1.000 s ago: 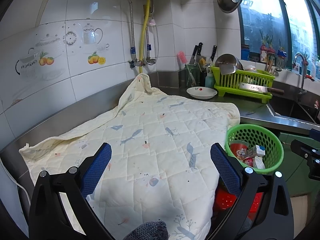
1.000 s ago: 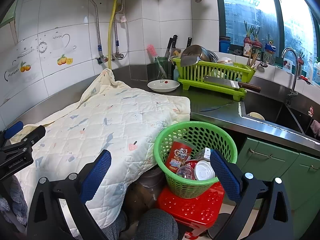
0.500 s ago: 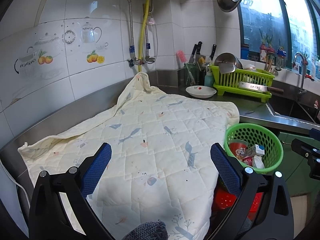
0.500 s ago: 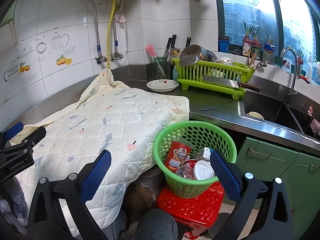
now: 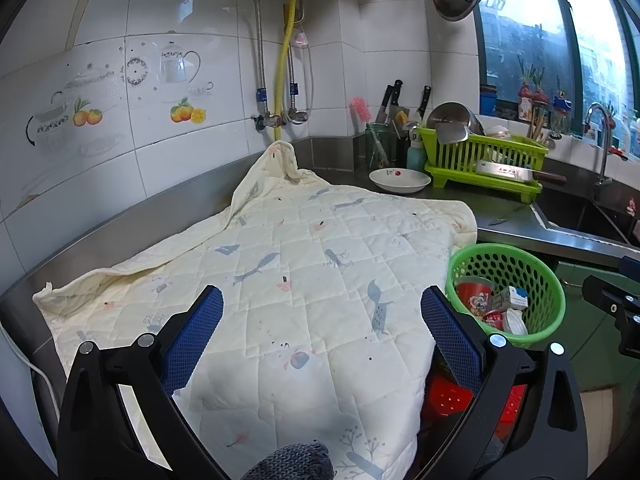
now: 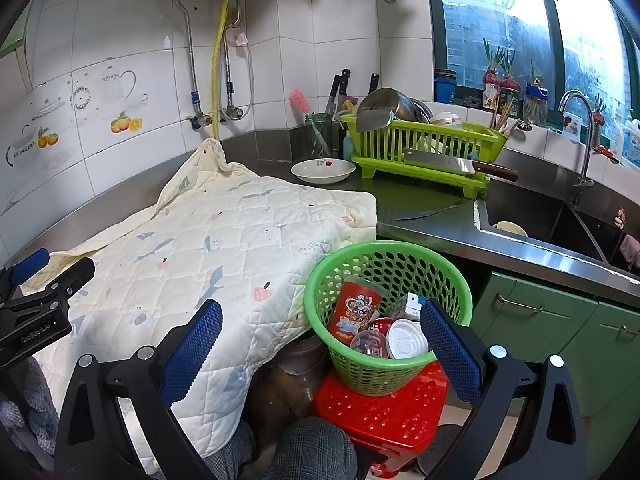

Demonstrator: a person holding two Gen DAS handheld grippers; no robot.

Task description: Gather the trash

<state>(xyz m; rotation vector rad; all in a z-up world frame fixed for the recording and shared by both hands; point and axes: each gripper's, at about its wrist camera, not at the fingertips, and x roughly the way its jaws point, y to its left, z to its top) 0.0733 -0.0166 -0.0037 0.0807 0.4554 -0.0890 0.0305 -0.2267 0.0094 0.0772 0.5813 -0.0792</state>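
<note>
I see both tongs spread wide with nothing between their blue, dimpled pads. My left tongs (image 5: 322, 320) hang over a quilted cream cloth (image 5: 288, 264), soft and stitched in diamonds, which drapes across the steel worktop (image 5: 516, 224) and off its front edge. My right tongs (image 6: 322, 328) sit above and just short of the green basket (image 6: 384, 376), a round perforated plastic tub that stands upright on a red plastic stool (image 6: 380, 412), mouth facing up. Inside it the trash lies jumbled: a red paper cup (image 6: 354, 314) leaning with its long axis tilted toward the cloth, a round white lid (image 6: 406, 344), a clear plastic cup (image 6: 370, 344) and a small carton (image 6: 408, 304). Only the right view shows the stool top and the green cabinet doors (image 6: 560, 328); the left view shows the cloth's far left corner (image 5: 46, 292).
</note>
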